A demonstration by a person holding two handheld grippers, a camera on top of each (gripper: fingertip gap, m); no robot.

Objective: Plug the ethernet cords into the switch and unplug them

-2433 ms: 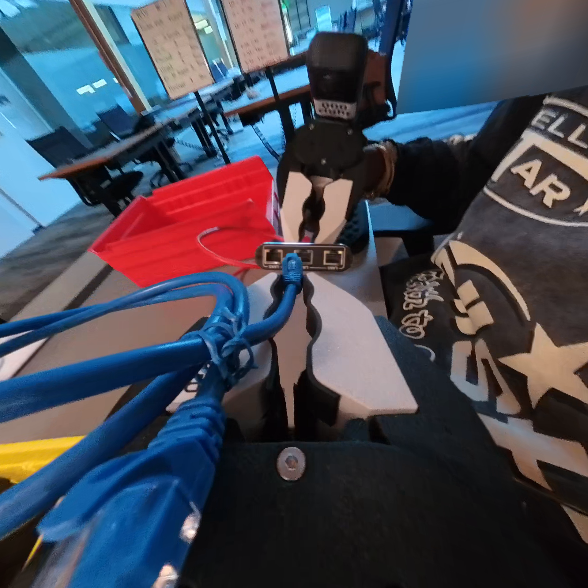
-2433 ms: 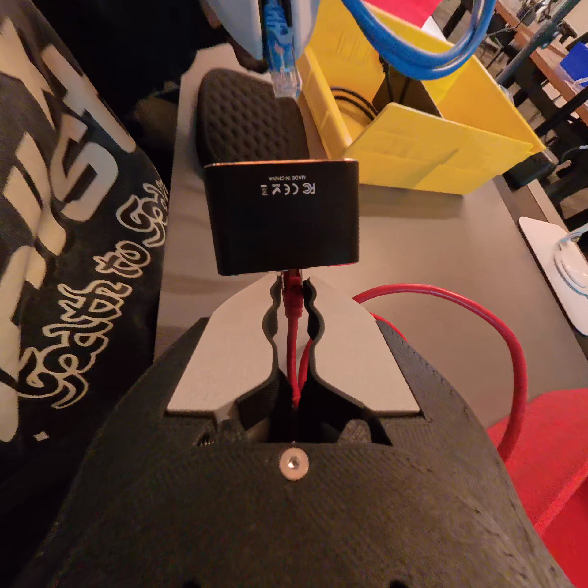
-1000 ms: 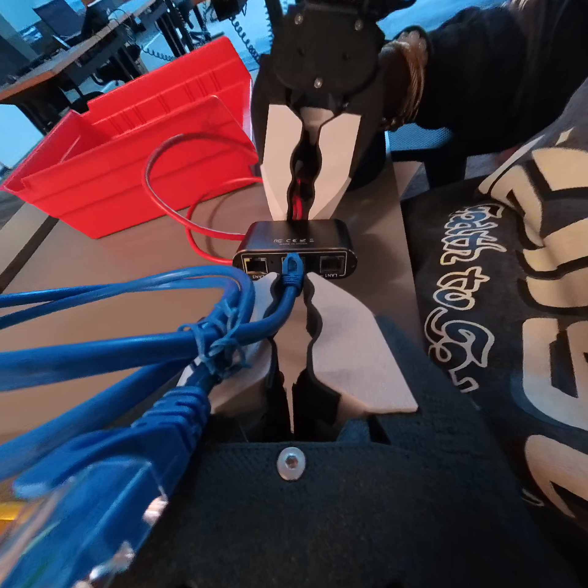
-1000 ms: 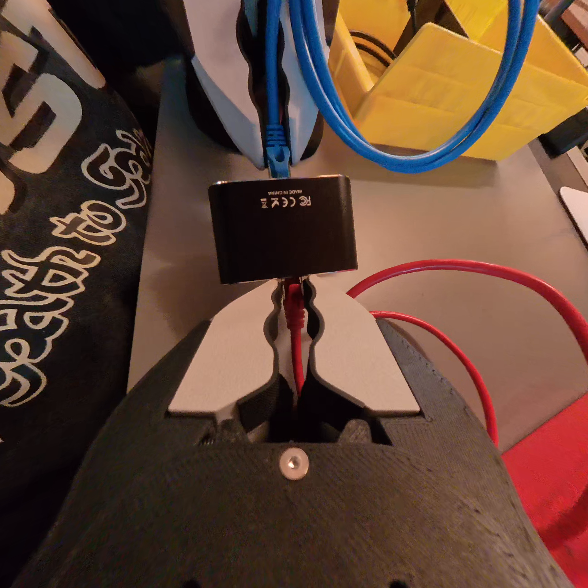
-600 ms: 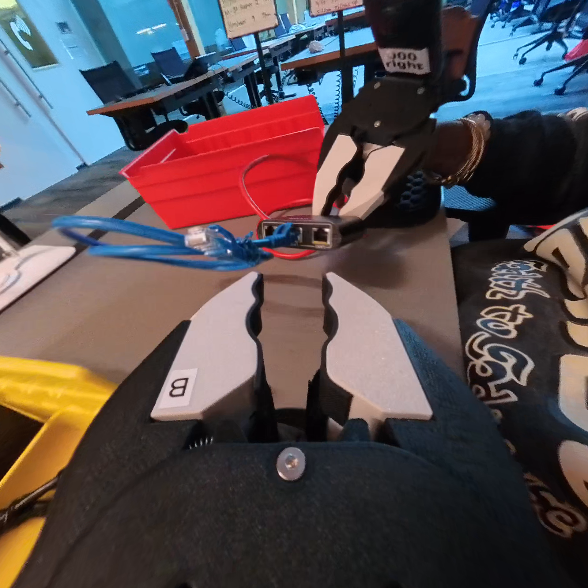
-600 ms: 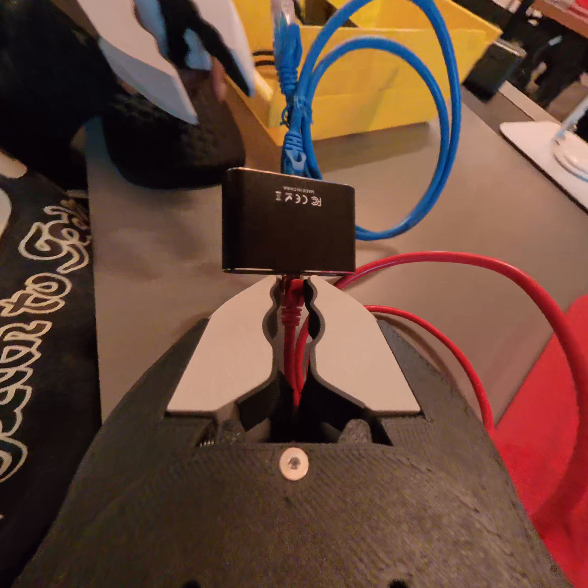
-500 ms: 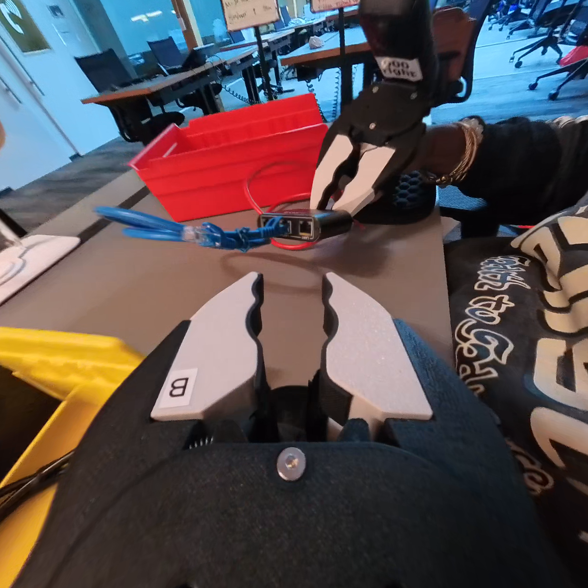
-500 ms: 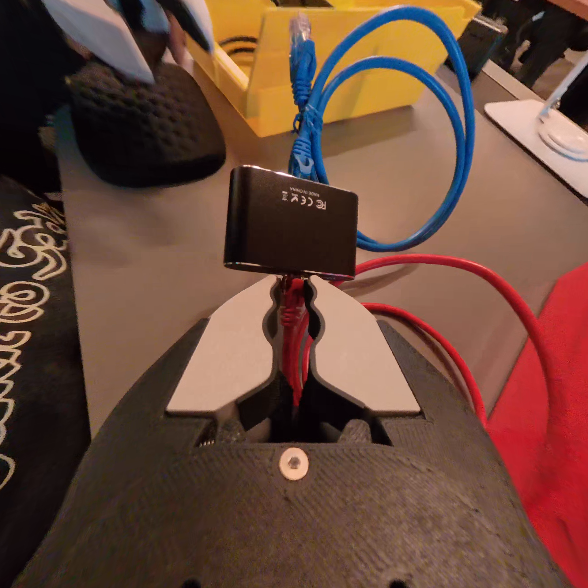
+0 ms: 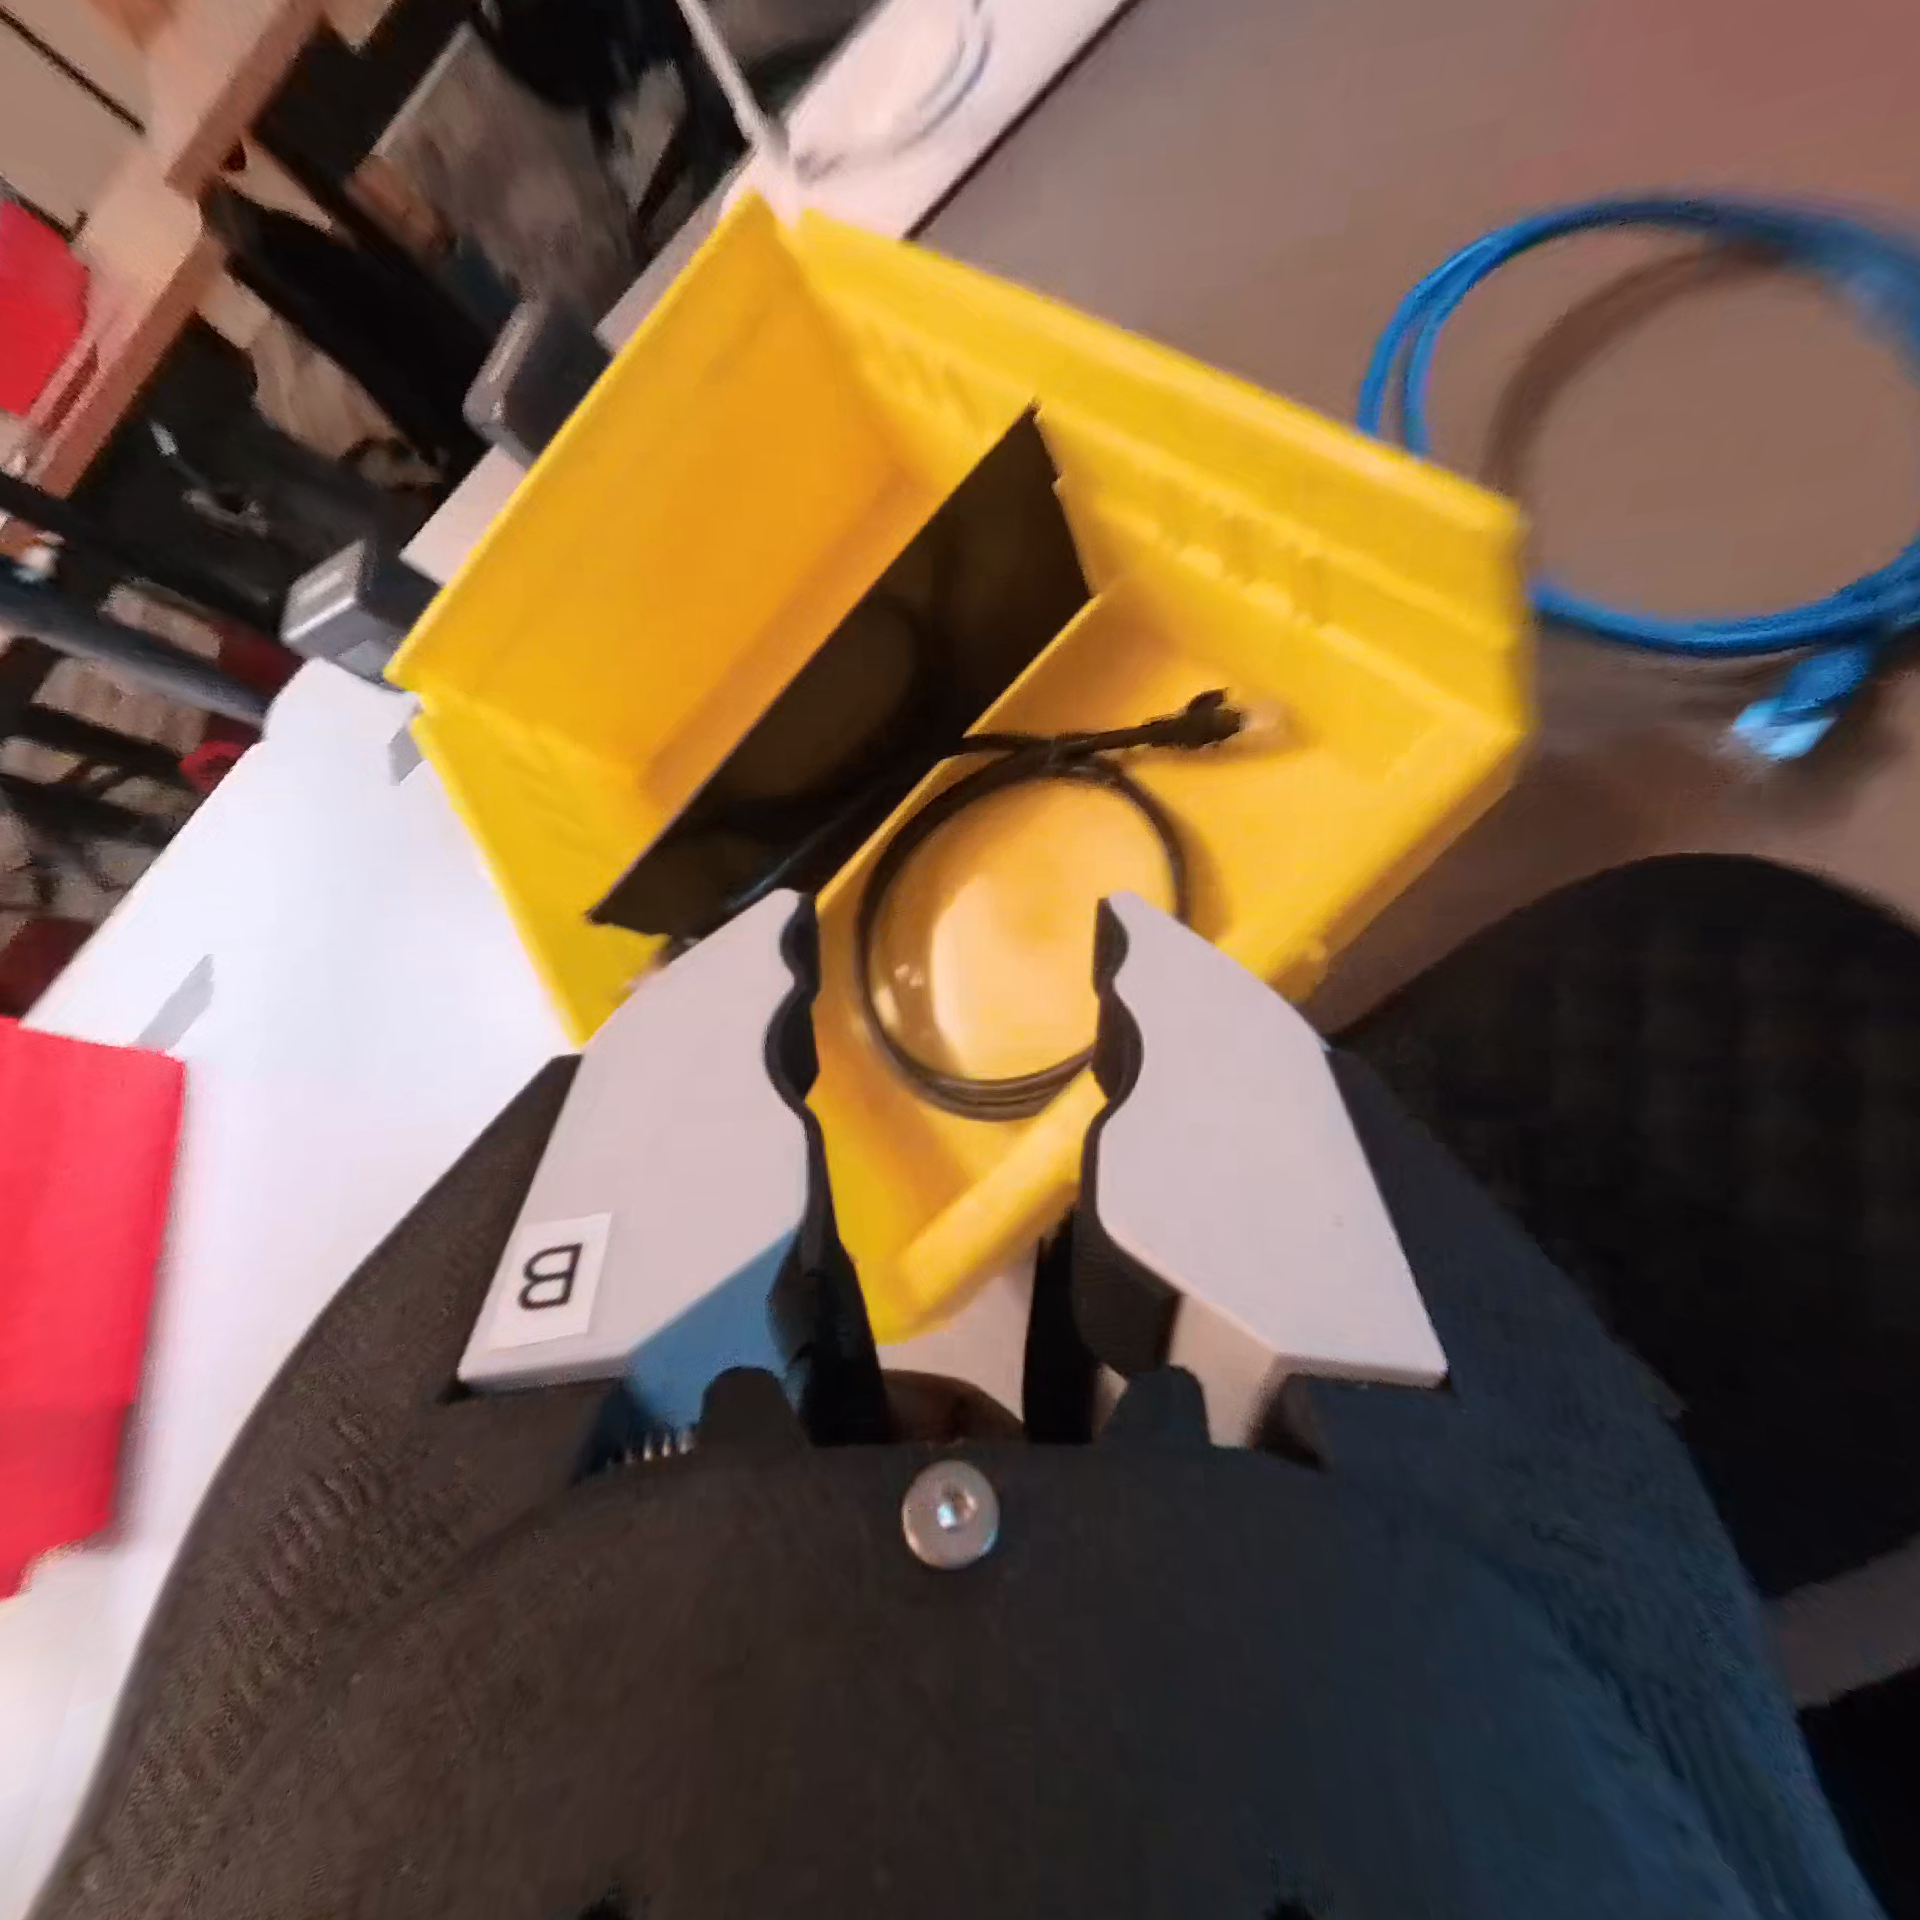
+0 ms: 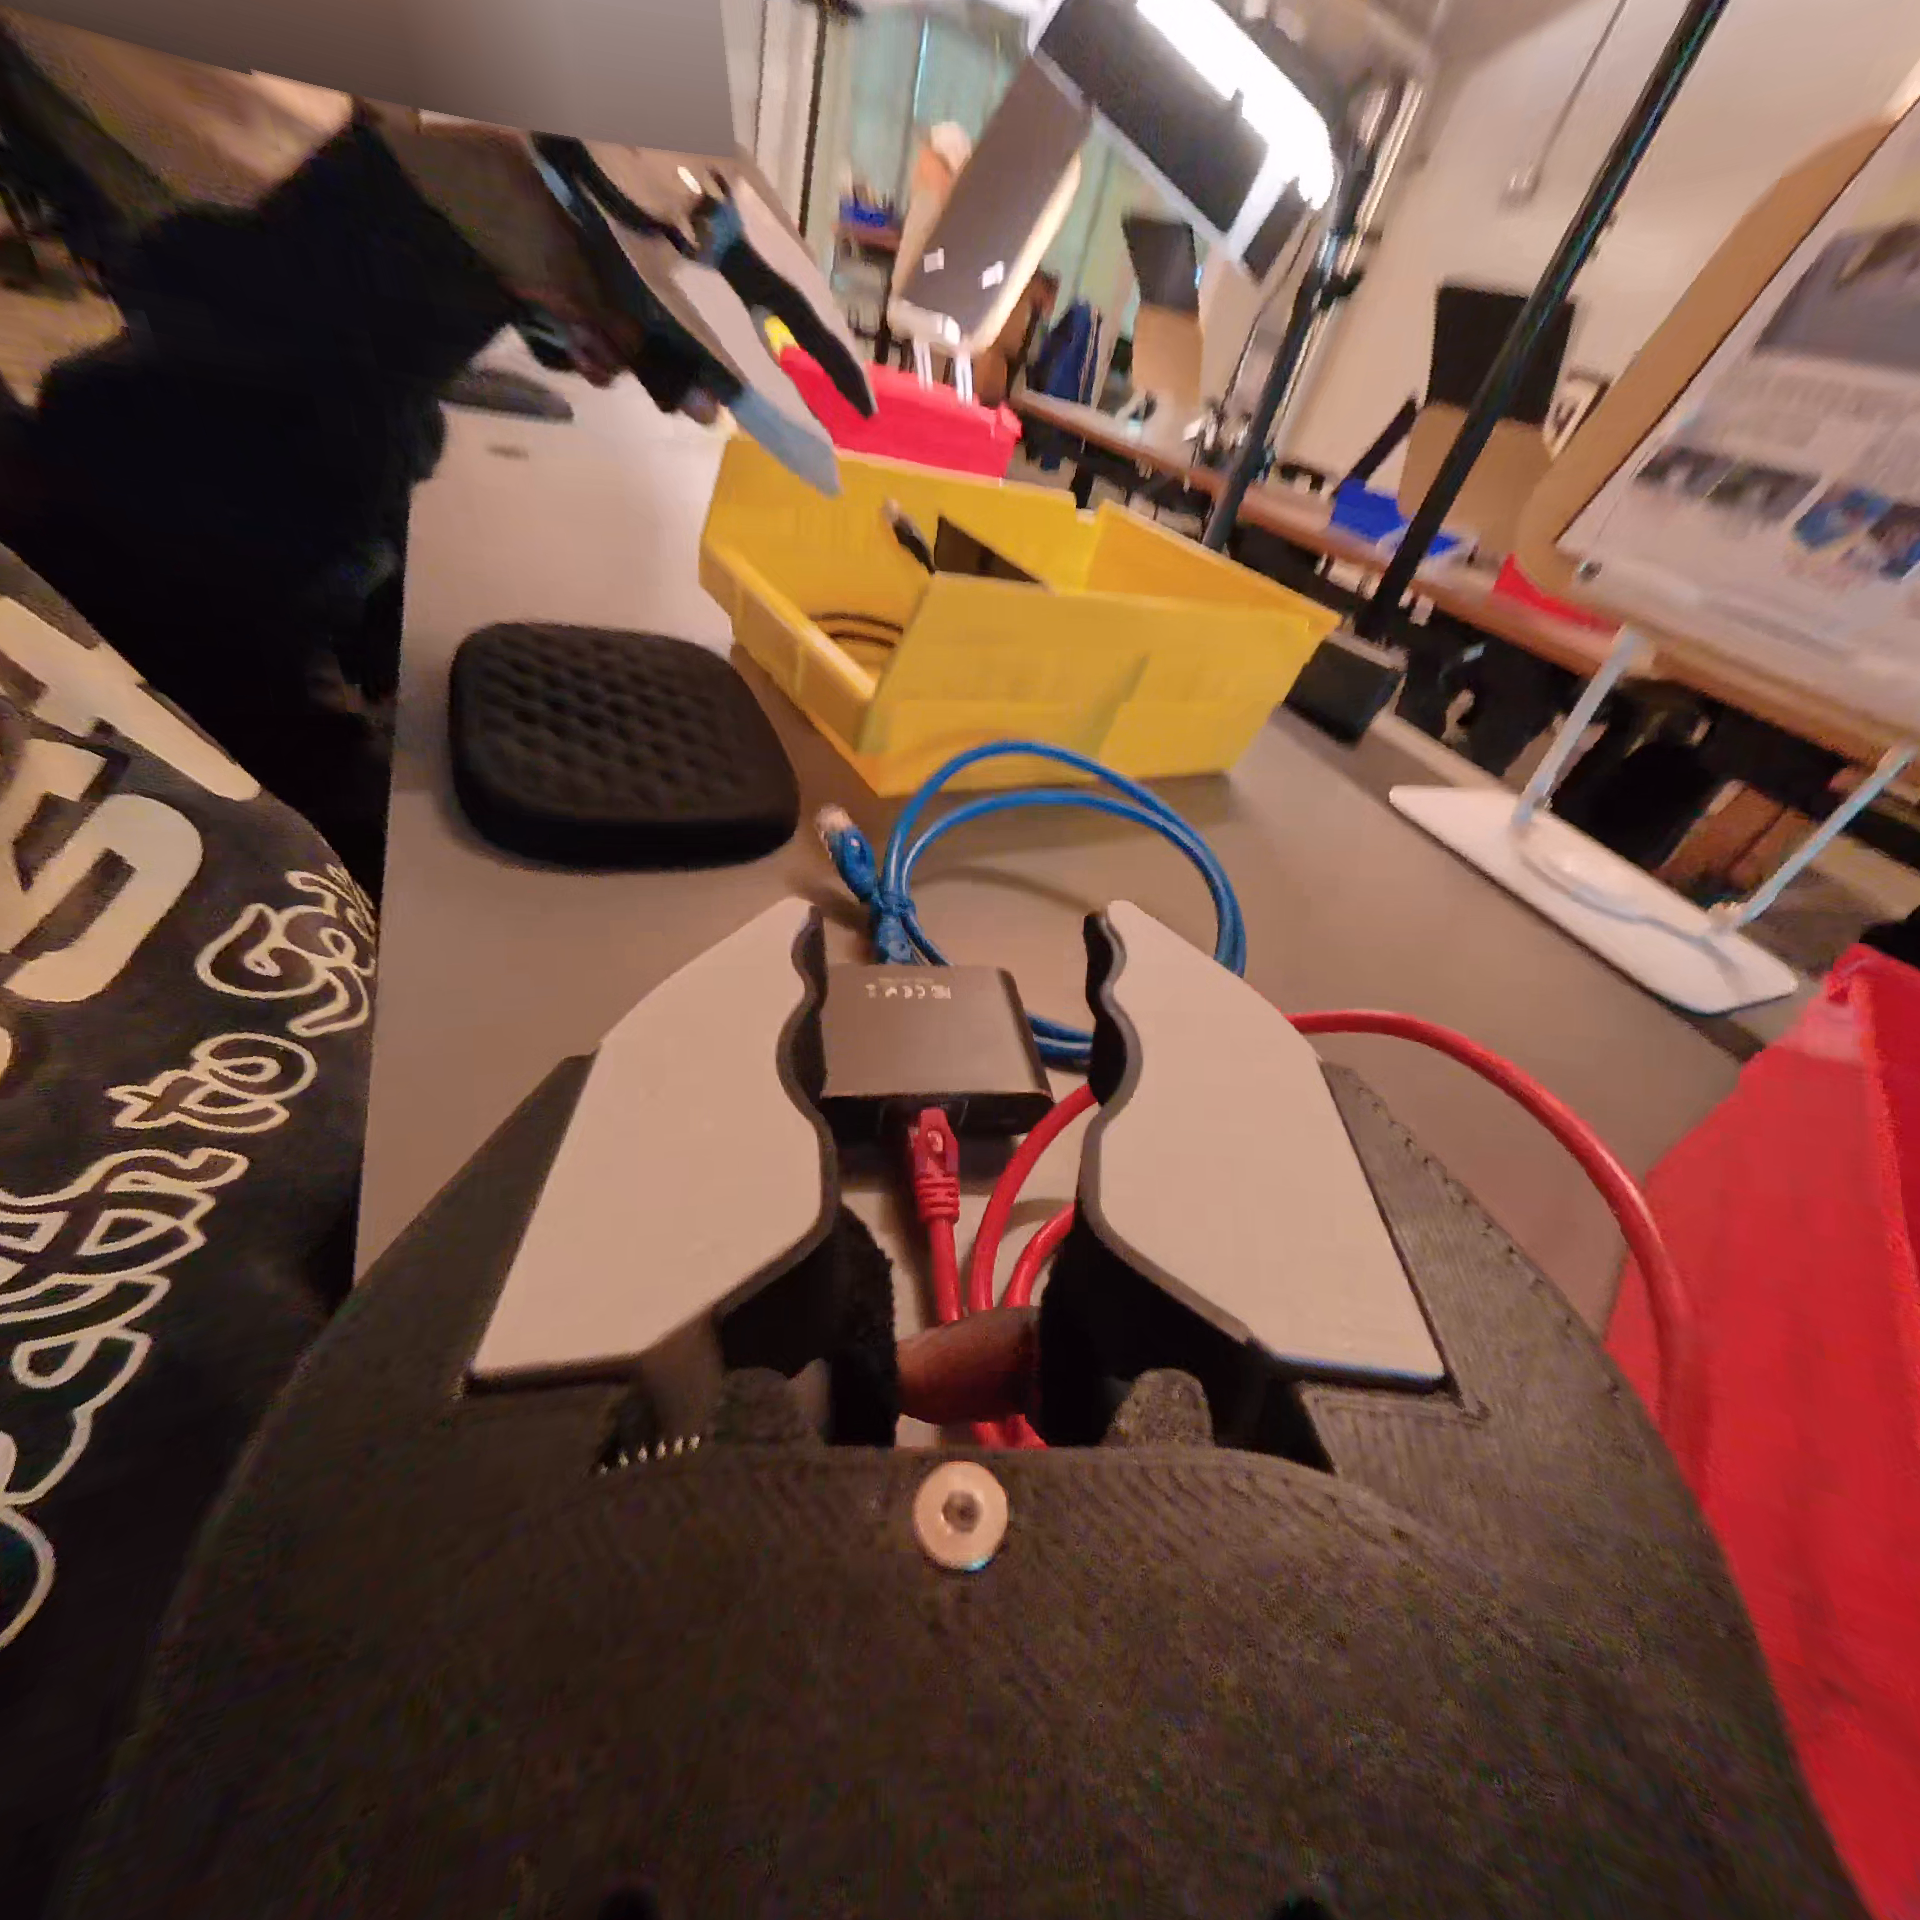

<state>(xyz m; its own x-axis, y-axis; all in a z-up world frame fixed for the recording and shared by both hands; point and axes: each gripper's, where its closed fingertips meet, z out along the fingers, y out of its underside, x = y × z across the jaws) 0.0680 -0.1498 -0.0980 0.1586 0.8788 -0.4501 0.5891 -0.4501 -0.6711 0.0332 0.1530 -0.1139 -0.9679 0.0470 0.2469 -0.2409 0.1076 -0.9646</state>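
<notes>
Both cords sat plugged into the switch (image 10: 928, 1042), so the left gripper (image 9: 954, 914) and right gripper (image 10: 948, 914) hung spread and empty

Below me the grey-brown surface (image 10: 1351, 914) carries the black switch (image 10: 925, 1039), with the red cord (image 10: 1475, 1081) plugged into its near side and the blue cord (image 10: 1143, 821) looped behind it. Further back sit a yellow bin (image 10: 1049, 665) and a black textured pad (image 10: 613, 743). To my right I see a red bin (image 10: 1787, 1299) and a white stand base (image 10: 1600, 894).
</notes>
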